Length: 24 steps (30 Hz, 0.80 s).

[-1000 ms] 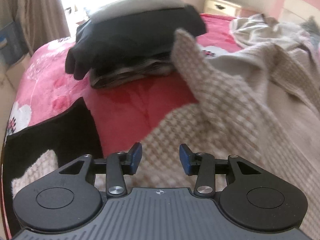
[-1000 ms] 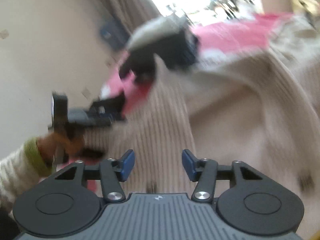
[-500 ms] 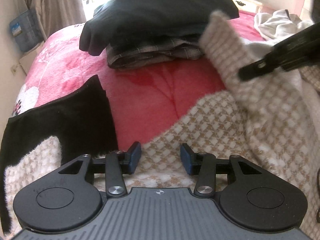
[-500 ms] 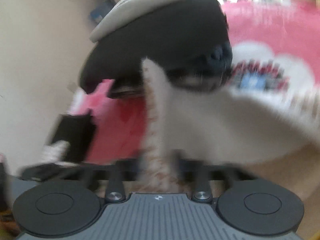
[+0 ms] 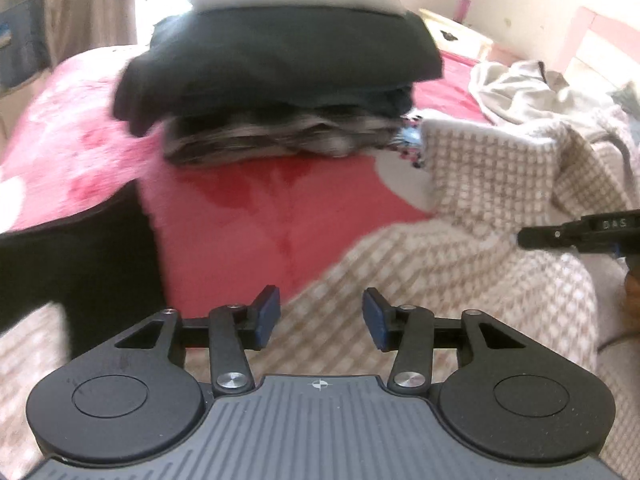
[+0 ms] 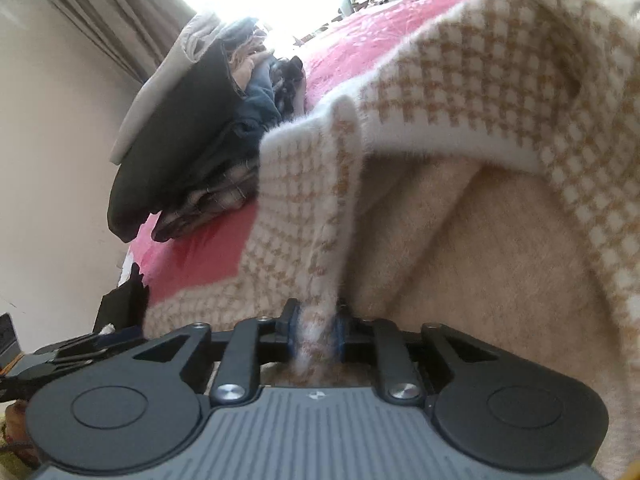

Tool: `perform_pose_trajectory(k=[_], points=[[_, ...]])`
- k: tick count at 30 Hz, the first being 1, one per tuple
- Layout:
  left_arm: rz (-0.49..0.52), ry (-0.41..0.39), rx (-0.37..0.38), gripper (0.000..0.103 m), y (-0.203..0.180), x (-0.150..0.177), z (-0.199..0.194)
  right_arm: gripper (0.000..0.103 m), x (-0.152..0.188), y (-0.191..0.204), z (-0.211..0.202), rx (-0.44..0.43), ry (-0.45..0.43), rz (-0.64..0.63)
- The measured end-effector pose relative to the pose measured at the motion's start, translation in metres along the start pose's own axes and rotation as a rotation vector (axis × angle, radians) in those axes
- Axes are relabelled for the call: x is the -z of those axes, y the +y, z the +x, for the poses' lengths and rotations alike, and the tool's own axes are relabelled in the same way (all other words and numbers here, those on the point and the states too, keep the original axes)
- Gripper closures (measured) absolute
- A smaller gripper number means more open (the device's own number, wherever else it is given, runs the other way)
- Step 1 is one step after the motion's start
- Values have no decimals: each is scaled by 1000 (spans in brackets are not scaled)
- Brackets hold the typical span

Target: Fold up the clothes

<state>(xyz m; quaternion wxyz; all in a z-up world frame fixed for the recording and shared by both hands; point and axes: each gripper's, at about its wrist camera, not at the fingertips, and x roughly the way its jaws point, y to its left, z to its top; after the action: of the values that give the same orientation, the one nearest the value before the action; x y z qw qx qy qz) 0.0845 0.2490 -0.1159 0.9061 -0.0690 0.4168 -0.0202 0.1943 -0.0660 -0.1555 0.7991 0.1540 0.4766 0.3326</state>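
A beige-and-white checked sweater (image 5: 460,264) lies spread over the red bedspread (image 5: 260,220). My left gripper (image 5: 320,316) hovers over the sweater's edge; its jaws are opening and nothing is pinched between them. My right gripper (image 6: 316,328) has a fold of the checked sweater (image 6: 480,80) between its blue pads, and the pads still press on it while the jaws are opening. The sleeve rises from that grip to a white cuff (image 6: 304,144). In the left wrist view the right gripper (image 5: 524,238) enters from the right, at the sleeve.
A stack of folded clothes (image 5: 280,60), dark with a pale piece on top, sits on the bed behind the sweater. Black fabric (image 5: 80,264) lies at the left. Loose pale clothes (image 5: 520,92) pile at the back right near a nightstand (image 5: 460,36). Curtains (image 6: 100,12) hang left.
The right gripper shut on the sweater's sleeve and sank with it toward the bed. The left gripper's jaws widened a little and it edged lower and nearer the folded stack.
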Motion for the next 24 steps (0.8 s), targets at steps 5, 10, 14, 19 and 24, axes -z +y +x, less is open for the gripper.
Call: perform_pose_trajectory(k=[5, 10, 14, 19, 24], points=[[2, 33, 16, 46, -1, -7, 30, 64, -15, 18, -33, 171, -60, -77], [0, 28, 51, 44, 5, -3, 28, 62, -51, 62, -69, 182, -149, -232], [37, 23, 62, 48, 1, 0, 25, 50, -74, 102, -35, -6, 28, -239], [93, -1, 80, 58, 0, 9, 22, 47, -71, 143, 32, -102, 211, -548], [116, -34, 90, 68, 1, 18, 20, 42, -66, 145, 98, -141, 444, -889]])
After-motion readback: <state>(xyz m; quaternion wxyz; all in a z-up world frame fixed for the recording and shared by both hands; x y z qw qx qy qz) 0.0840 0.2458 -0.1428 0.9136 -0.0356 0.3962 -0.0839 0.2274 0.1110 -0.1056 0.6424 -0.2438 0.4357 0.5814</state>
